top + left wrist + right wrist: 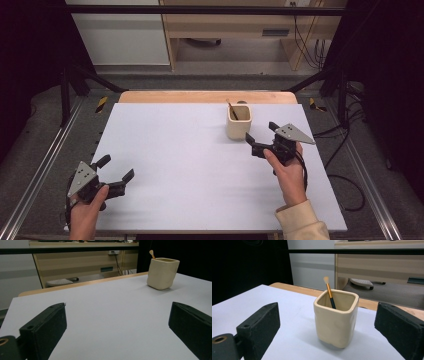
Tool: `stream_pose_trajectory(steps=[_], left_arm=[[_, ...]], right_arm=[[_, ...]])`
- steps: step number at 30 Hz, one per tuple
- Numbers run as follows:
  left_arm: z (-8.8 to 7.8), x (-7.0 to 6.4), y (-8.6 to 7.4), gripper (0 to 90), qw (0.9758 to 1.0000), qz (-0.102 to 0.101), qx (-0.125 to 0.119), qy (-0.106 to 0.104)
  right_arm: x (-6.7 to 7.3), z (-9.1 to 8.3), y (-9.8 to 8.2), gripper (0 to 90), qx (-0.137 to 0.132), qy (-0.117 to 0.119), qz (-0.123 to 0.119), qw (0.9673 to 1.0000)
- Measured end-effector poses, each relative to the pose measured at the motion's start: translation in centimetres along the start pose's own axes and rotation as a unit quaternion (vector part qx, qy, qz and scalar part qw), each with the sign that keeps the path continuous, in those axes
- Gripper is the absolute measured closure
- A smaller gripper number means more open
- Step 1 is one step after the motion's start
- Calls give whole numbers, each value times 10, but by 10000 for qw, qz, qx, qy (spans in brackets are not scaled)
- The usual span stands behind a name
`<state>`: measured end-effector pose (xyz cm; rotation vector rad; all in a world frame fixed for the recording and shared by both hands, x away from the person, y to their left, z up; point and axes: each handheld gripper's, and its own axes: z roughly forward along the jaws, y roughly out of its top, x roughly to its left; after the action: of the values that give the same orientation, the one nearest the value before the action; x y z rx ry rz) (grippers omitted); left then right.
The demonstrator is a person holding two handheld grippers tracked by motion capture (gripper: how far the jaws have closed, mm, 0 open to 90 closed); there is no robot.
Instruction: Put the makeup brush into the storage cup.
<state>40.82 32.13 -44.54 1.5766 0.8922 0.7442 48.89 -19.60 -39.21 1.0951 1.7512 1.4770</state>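
Gaping wide with nothing between its black jaws, the right gripper sits in a person's right hand near the table's right edge, a grey three-cornered plate on its top. Directly ahead of those jaws stands a cream ceramic cup, squarish with rounded corners and a thick, slightly uneven rim, upright on the white table. A slim brush leans inside it, its handle dark low down, amber above, ending in a pale tuft that clears the rim. In the right gripper view the cup stands between the two jaws but just beyond their tips, touching neither.

From above, the cup stands toward the far right part of the table, close to the far edge where a strip of bare wood shows, and just beside the right gripper.

Near the table's near left corner, the left gripper is likewise spread open and empty, held in the left hand. In its own view the cup stands well apart, off toward the far right, with the brush tip poking above its rim.
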Motion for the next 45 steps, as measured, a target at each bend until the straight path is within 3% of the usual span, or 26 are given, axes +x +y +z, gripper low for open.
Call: stream_pose_trajectory(steps=[17,26,45], left_arm=[[-4,-3,3,9,9999,67,-62,-45],[-1,-5,4,8,9999,94,-41,-106],[2,-6,3,8,9998,131,-9,-174]], right_arm=[[-9,-22,-10,64,-22,-217,-79,9997],[-22,-37,-21,61,31,-411,-85,9991],[-35,-50,-31,64,-2,-451,-23,9990]])
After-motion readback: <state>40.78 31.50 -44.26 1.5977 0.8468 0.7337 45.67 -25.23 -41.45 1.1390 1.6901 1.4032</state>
